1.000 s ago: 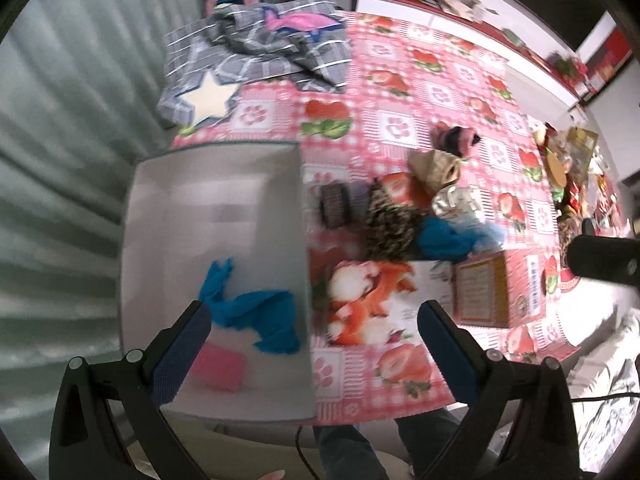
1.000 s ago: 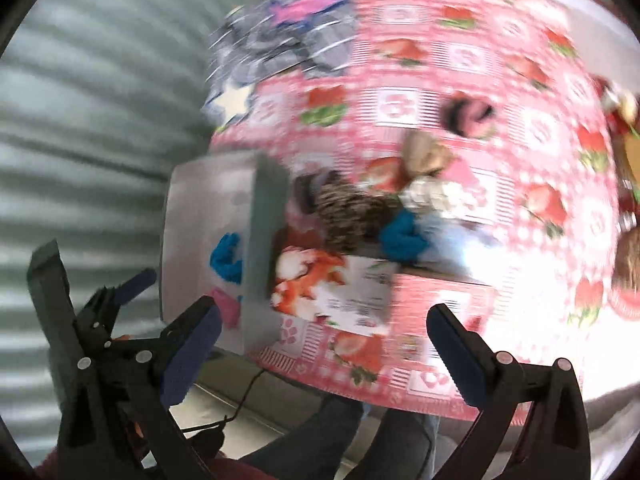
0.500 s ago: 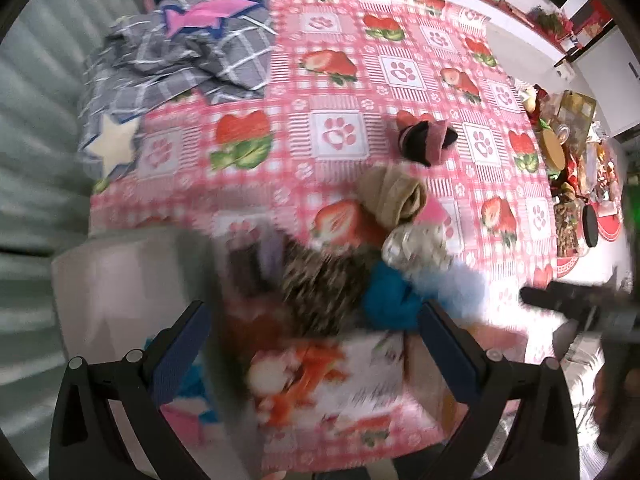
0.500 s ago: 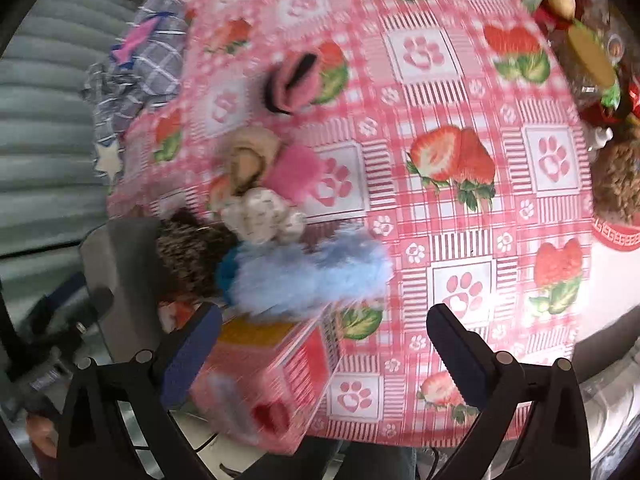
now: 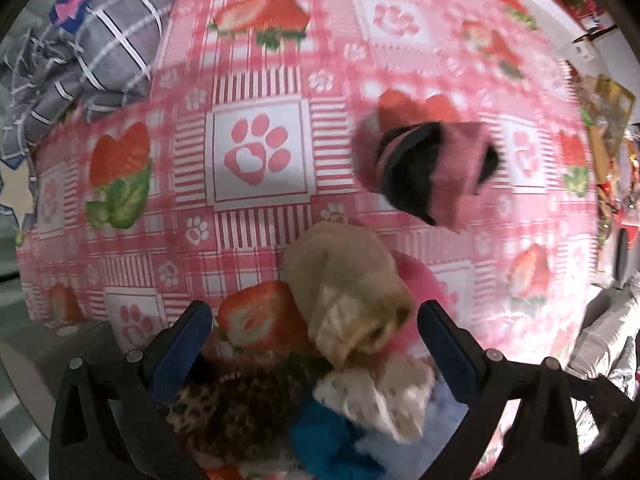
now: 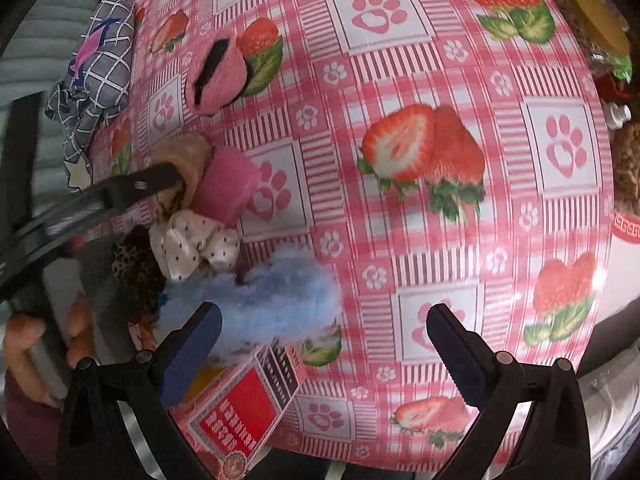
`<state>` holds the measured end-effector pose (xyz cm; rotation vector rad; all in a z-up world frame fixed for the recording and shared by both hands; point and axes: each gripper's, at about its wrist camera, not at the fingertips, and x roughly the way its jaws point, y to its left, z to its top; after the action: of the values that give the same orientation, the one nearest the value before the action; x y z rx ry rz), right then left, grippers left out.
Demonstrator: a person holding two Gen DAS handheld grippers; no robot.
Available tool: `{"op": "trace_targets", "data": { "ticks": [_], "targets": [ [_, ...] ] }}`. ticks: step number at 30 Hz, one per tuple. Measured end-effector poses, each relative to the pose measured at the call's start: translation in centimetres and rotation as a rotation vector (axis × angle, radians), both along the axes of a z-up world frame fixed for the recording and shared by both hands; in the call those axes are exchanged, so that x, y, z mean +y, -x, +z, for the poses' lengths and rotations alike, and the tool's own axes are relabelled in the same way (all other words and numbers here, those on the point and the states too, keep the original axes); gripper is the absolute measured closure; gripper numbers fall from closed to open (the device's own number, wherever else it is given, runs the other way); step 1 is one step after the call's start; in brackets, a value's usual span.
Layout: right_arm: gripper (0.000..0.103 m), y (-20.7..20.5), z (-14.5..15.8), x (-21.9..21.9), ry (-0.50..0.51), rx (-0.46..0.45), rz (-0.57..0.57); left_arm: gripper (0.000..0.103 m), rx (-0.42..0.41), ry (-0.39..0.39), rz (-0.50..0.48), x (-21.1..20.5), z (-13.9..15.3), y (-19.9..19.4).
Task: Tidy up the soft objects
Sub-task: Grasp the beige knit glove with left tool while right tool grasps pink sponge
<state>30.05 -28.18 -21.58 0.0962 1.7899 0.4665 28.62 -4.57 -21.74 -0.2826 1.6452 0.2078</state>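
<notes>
The left gripper hangs with its jaws wide apart and nothing in them; the tan roll lies right between its fingertips, the dotted white piece just below, the leopard piece by its left finger. Ahead and to the right, apart from the heap, sits the pink-and-black roll.

The right gripper is also spread and empty, its left finger over the blue fluff, a red box just beneath, bare cloth ahead.

Risks, as I judge them: the heap is packed tight, so closing on the tan roll may also catch the pink roll touching it, or drag neighbours along. The left view is blurred, so aim could land off-centre and the soft roll squeeze out.
</notes>
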Motion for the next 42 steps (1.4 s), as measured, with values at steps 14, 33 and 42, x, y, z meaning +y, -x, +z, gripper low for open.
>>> {"op": "trace_targets", "data": {
  "ticks": [14, 33, 42],
  "targets": [
    [0.000, -3.0, -2.1, 6.7, 0.048, -0.116, 0.154, 0.066, 0.017, 0.009, -0.022, 2.1, -0.7, -0.2],
    [0.000, -2.0, -6.0, 16.0, 0.219, -0.302, 0.479, 0.066, 0.005, 0.031, 0.105, 8.3, 0.1, 3.0],
    [0.000, -7.3, -6.7, 8.4, 0.221, -0.252, 0.263, 0.059, 0.005, 0.027, 0.095, 6.7, -1.1, 2.7]
  ]
}}
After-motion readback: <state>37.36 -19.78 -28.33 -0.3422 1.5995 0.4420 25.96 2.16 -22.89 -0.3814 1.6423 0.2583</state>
